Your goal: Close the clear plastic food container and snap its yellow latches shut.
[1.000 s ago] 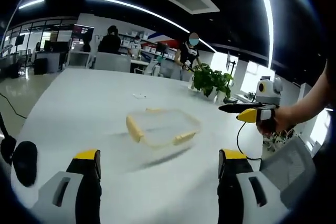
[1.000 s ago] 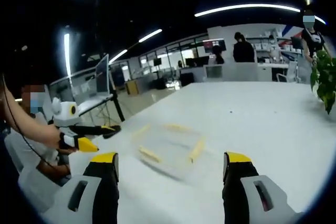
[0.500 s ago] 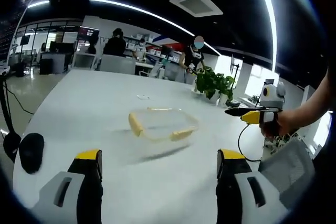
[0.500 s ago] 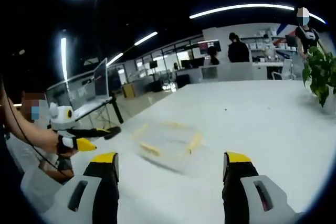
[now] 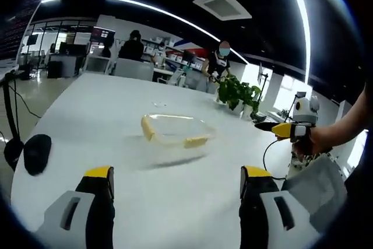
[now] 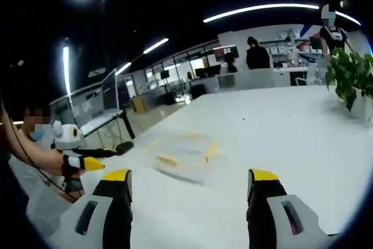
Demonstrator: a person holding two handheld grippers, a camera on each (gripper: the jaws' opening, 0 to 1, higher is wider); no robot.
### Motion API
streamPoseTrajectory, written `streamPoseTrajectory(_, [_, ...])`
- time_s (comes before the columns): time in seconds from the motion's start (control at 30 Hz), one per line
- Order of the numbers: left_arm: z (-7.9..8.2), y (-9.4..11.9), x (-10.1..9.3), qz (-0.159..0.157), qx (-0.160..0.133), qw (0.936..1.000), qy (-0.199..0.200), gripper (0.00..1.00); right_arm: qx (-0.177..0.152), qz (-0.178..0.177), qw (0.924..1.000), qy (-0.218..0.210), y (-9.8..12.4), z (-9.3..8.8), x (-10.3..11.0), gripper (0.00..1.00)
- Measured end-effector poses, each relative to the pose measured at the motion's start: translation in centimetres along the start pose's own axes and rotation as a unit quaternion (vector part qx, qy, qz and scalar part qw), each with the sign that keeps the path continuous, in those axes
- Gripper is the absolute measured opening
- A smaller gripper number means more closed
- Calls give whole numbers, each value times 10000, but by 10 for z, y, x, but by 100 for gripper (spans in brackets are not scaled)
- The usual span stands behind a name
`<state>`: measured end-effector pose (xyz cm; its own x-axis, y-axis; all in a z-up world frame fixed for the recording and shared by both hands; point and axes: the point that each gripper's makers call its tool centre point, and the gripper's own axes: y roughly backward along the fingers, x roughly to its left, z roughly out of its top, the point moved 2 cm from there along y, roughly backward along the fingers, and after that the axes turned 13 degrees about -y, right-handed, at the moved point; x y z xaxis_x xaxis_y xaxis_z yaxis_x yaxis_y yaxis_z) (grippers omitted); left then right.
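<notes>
Both claws wide, empty: left claw, right claw. Clear container with yellow latches sits mid-table, well ahead of both. Since 1 s ago the views tilted; container unmoved, untouched.

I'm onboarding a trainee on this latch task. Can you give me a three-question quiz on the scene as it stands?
1. True or false: the left gripper is shut on the container.
2. Which sits on the table beyond the container in the left gripper view? A) a potted plant B) a kettle C) a stack of plates
3. Fill in: the container's latches are coloured ____.

Key:
1. False. Its jaws stand apart, short of the container. The right gripper does likewise.
2. A.
3. Yellow.
</notes>
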<state>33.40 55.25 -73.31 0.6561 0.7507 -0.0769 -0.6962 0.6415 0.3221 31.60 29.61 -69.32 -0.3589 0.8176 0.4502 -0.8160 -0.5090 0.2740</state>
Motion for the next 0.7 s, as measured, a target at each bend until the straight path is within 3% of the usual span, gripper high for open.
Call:
streamPoseTrajectory(0.27, [3,8,-7,106,-46,9999,-29,88,53,95,9999,133,13,-5,14,81])
streamPoseTrajectory(0.7, [-6,27,-26,366,-37,9992,163,87,1,10,10000,17,36,-16,18,80])
